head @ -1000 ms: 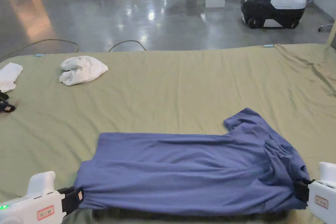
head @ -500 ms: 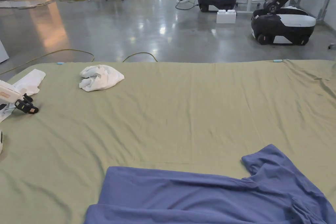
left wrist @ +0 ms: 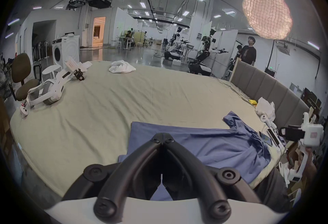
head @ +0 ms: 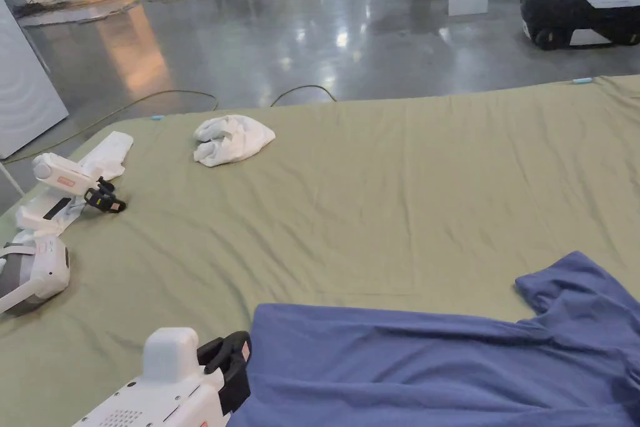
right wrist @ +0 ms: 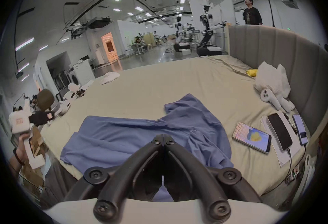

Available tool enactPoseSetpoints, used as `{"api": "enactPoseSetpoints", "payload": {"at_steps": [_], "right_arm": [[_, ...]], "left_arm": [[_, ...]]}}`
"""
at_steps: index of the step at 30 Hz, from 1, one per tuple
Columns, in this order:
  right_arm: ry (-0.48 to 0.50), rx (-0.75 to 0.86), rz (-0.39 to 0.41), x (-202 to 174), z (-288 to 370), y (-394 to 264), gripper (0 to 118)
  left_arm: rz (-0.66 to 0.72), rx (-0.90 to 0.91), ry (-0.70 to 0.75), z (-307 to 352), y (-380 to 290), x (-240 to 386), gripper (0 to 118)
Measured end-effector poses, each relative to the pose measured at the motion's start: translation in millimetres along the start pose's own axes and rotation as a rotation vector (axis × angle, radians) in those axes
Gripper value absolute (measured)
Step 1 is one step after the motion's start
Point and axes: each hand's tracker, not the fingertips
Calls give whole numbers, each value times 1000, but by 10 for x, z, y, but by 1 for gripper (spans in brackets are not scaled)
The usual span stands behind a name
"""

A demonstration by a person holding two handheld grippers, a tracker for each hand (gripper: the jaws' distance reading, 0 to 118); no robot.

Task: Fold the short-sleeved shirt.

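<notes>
The bed (head: pixel 387 197), under an olive sheet, takes up most of the head view; at its five o'clock edge lies the blue short-sleeved shirt (head: pixel 437 366), folded lengthwise into a long band with one sleeve poking up toward two o'clock; in the right gripper view the shirt sits at the near edge of the sheet, collar end rumpled toward four o'clock; the left gripper (head: pixel 228 353) hangs at seven o'clock in the head view, just beside the shirt's hem end, and in its own view the jaws are pressed tip to tip with nothing between them, raised off the cloth; the right gripper (right wrist: pixel 163 139) is likewise closed tip to tip over the shirt without gripping it; a white headset (head: pixel 34 272) rests at nine o'clock; a crumpled white cloth (head: pixel 231 139) lies toward eleven o'clock; a spare gripper (head: pixel 75 181) lies at ten o'clock; three phones (right wrist: pixel 252 137) lie at three o'clock in the right gripper view.
</notes>
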Motion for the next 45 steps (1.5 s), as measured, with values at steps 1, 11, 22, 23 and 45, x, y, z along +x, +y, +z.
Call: {"api": "enactPoseSetpoints", "payload": {"at_steps": [1,11,22,23,45], "right_arm": [[7,-4,5,-21,-25,6,0],[-4,-74,-42,145,-149,-36,0],[-70,-154,-34,402,-168,13,0],[-71,-157,-40,437,-219,71,0],[-249,-589,41,1285,-2384,555,1]], "left_arm": [[31,-51,-20,-139,65,-41,0],[45,-372,51,-1885,234,-414,67],[-50,-510,119,-2449,65,-341,5],[-69,-513,120,-2471,45,-322,5],[-4,-668,104,-2480,335,-324,4]]}}
